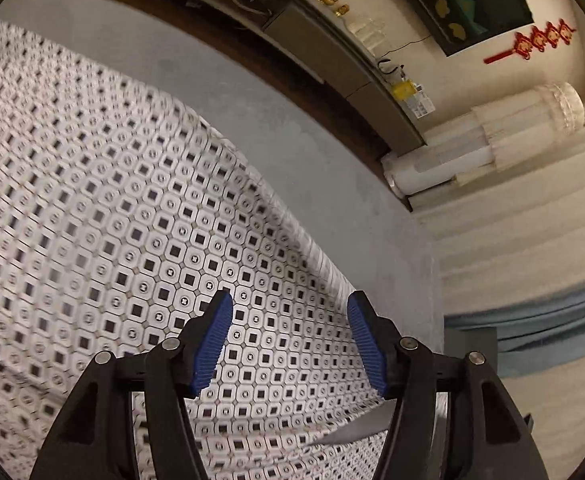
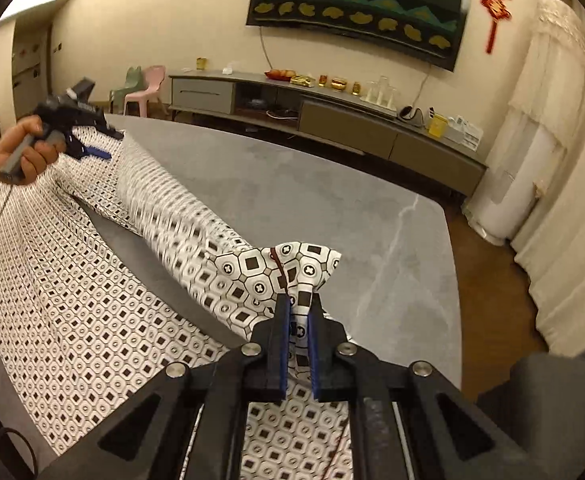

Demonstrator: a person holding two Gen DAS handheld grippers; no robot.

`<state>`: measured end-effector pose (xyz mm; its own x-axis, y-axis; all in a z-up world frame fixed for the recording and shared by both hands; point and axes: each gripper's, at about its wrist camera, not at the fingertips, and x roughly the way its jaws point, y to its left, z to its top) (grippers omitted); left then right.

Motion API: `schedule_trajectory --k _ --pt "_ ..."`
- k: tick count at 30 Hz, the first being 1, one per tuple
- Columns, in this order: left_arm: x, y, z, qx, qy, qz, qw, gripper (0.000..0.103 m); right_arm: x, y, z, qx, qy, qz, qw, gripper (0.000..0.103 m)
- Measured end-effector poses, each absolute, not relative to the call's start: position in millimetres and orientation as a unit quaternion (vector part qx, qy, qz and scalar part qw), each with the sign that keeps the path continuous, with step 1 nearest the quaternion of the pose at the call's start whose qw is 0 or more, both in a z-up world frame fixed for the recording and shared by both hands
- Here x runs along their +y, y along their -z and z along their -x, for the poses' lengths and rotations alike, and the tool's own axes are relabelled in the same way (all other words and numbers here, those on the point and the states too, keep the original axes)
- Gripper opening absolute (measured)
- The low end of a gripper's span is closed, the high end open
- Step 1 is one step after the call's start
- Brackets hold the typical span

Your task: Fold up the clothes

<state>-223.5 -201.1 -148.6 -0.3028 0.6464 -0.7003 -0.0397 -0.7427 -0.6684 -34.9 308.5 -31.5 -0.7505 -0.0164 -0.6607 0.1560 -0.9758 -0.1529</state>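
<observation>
The right gripper (image 2: 299, 322) pinched a bunched corner of the thin, square-patterned cloth (image 2: 92, 320) low in the frame. The left gripper (image 1: 288, 336) stood wide open above the cloth on the smooth grey table (image 2: 292, 200).

1. The garment (image 2: 72, 300) lies spread on the worktop (image 2: 292, 200), covering its left part; the right part is bare.
2. The right tongs (image 2: 299, 312) are at the near edge, clamped on a raised corner of the garment.
3. The left tongs (image 2: 104, 154), held by a hand (image 2: 20, 156), are at the far left over the garment's far end; in the left wrist view their jaws stand apart above the cloth.
4. Behind the worktop a low cabinet (image 2: 332, 120) runs along the wall, under a wall hanging (image 2: 356, 8).
5. Two chairs (image 2: 140, 88) stand left of the cabinet.
6. A curtain (image 2: 548, 140) hangs at the right.
</observation>
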Motion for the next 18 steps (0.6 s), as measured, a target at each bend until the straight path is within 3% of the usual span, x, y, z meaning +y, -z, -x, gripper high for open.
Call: schedule_trajectory --k 12,18 --pt "-214.0 176.0 208.0 -0.330 -0.756 0.532 0.193 0.062 336.0 36.6 24.6 -0.015 0.940 -0.340 0.009 0.009" --pt "-191.2 175.5 232.0 -0.306 -0.767 0.532 0.188 0.059 353.8 26.8 14.0 -0.090 0.946 -0.312 0.014 0.009"
